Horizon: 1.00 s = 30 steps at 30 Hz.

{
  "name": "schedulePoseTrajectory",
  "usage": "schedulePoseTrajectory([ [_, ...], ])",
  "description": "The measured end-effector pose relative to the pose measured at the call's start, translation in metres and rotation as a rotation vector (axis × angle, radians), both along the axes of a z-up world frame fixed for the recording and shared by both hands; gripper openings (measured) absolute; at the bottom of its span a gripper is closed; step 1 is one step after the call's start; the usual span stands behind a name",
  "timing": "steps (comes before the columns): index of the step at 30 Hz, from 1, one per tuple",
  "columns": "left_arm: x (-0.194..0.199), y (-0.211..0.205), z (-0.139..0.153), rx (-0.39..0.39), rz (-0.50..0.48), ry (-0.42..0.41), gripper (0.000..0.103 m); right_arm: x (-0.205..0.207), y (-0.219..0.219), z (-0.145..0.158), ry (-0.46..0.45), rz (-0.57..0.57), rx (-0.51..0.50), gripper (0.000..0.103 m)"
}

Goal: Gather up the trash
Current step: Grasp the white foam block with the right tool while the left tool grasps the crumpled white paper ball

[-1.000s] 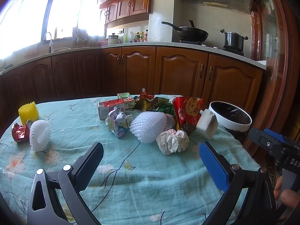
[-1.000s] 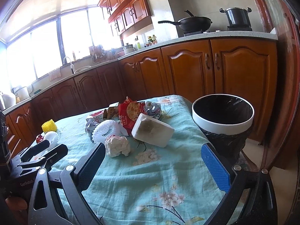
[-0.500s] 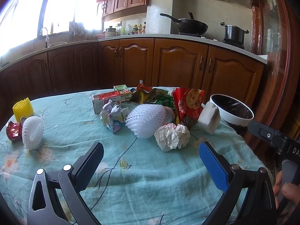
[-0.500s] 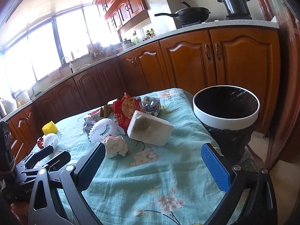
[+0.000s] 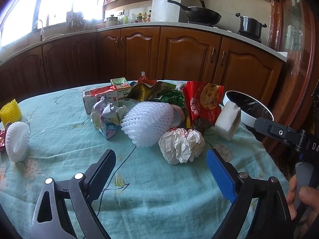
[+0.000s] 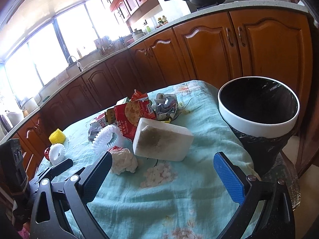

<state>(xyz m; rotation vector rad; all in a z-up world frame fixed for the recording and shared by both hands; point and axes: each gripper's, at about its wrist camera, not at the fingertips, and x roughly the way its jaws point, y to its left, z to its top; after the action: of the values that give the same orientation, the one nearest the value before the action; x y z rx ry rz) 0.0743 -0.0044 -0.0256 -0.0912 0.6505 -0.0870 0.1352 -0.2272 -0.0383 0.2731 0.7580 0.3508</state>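
- Foam fruit nets [image 5: 17,139], one white and one yellow, lie well left of the left gripper [image 5: 160,176]; light, springy.
- Left gripper: jaws have just been narrowing, wide apart, nothing between.
- Crumpled paper ball [image 5: 181,146] just ahead of its fingertips; light, soft, should pinch across the middle.
- Right gripper [image 6: 167,174]: fingers apart, empty.
- Stained foam block [image 6: 162,141] ahead between them; stiff, crumbly.
- Lined trash bin [image 6: 259,124] at right.

daylight floods through the blown-out kitchen windows [image 6: 45,53], leaving the cabinets [image 5: 59,63] below them dim. fisheye bending curves the countertop [image 6: 229,8] and darkens the corners. the tablecloth [image 5: 159,179] stays evenly lit and sharp.
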Motion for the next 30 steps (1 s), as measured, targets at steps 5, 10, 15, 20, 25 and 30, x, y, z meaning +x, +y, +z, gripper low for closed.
schedulePoseTrajectory([
  [5,0.016,-0.005,-0.006,0.004,-0.014,0.022,0.091,0.018,0.0,-0.009,0.045,0.032,0.04,0.102],
  [10,0.034,-0.008,-0.01,0.003,-0.026,0.044,0.089,0.039,-0.001,-0.021,0.097,0.052,0.091,0.102],
  [15,0.052,-0.011,-0.016,-0.027,-0.055,0.076,0.076,0.055,-0.001,-0.028,0.122,0.077,0.15,0.087],
  [20,0.056,-0.017,-0.018,-0.041,-0.125,0.096,0.038,0.051,-0.004,-0.025,0.107,0.087,0.169,0.079],
  [25,0.052,-0.024,-0.013,-0.028,-0.179,0.083,0.009,0.037,-0.01,-0.015,0.07,0.085,0.155,0.077],
  [30,0.039,-0.031,-0.004,-0.019,-0.208,0.044,0.003,0.026,-0.029,-0.006,0.044,0.046,0.136,0.077],
])
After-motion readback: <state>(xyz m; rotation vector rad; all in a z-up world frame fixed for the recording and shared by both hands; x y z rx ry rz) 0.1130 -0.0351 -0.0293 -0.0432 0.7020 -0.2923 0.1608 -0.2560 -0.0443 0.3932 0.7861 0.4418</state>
